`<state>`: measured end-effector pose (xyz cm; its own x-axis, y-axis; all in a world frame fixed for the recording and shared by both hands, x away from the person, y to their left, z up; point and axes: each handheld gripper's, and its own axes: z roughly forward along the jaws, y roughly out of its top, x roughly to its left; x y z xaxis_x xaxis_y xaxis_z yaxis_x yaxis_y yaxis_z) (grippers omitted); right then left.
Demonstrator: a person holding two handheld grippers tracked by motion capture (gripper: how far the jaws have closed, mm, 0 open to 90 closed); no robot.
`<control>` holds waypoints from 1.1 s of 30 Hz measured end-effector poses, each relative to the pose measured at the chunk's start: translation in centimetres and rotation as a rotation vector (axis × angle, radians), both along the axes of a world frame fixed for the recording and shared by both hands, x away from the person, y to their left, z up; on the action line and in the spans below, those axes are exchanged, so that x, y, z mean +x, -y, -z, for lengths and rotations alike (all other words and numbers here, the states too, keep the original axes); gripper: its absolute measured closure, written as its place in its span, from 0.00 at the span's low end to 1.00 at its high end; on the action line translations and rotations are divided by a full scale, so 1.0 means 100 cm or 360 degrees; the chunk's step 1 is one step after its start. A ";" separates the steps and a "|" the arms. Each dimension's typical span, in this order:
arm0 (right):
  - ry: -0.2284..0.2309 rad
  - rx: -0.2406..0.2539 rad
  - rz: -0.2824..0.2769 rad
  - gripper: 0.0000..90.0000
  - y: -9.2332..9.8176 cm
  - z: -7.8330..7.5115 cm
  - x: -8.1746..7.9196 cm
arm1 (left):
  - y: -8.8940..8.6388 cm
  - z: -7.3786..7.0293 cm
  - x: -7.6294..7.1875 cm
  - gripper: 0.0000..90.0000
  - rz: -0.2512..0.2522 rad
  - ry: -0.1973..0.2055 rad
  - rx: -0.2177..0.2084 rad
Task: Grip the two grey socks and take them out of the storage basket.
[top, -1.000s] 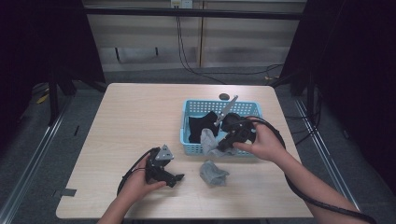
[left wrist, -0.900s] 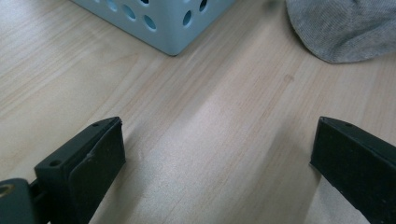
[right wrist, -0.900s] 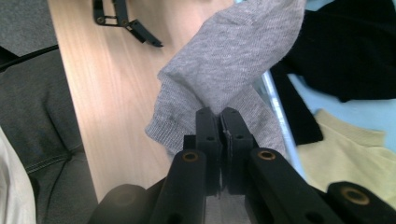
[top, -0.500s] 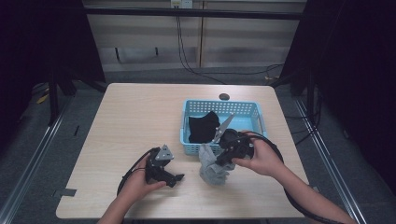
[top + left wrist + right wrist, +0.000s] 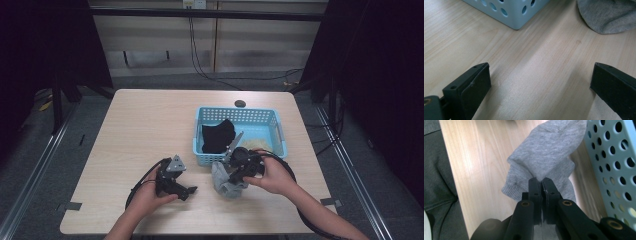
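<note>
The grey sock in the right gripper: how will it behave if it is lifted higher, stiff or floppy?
Probably floppy: the sock folds and bunches where the right gripper pinches it. It looks like soft knit, so likely light and unlikely to slip from the shut jaws. Its loose end may drag on the table or catch the basket beside it.

High view: fixed above, looking forward and down over the whole bench [image 5: 150, 120]. Both claw views ride low, close to the wood. All three share the grey sock [image 5: 549, 152] beside the blue basket [image 5: 511, 12].
</note>
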<state>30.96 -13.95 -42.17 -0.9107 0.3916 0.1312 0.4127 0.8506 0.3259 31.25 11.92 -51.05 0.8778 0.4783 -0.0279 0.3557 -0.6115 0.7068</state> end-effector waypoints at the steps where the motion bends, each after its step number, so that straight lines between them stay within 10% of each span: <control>1: 0.0000 0.0000 0.0000 0.97 0.000 0.000 0.000 | 0.000 0.000 0.000 0.03 0.0000 0.0000 0.0000; 9: 0.0000 0.0006 0.0036 0.94 -0.003 0.012 0.009 | 0.000 0.000 0.000 0.03 0.0000 0.0000 0.0000; 20: -0.0010 0.0051 0.0061 0.52 -0.002 0.004 0.003 | 0.000 0.000 0.000 0.03 0.0000 0.0000 0.0000; 33: 0.0036 0.0115 0.0101 0.32 0.006 -0.007 -0.005 | 0.000 0.000 0.000 0.03 -0.0004 0.0000 0.0004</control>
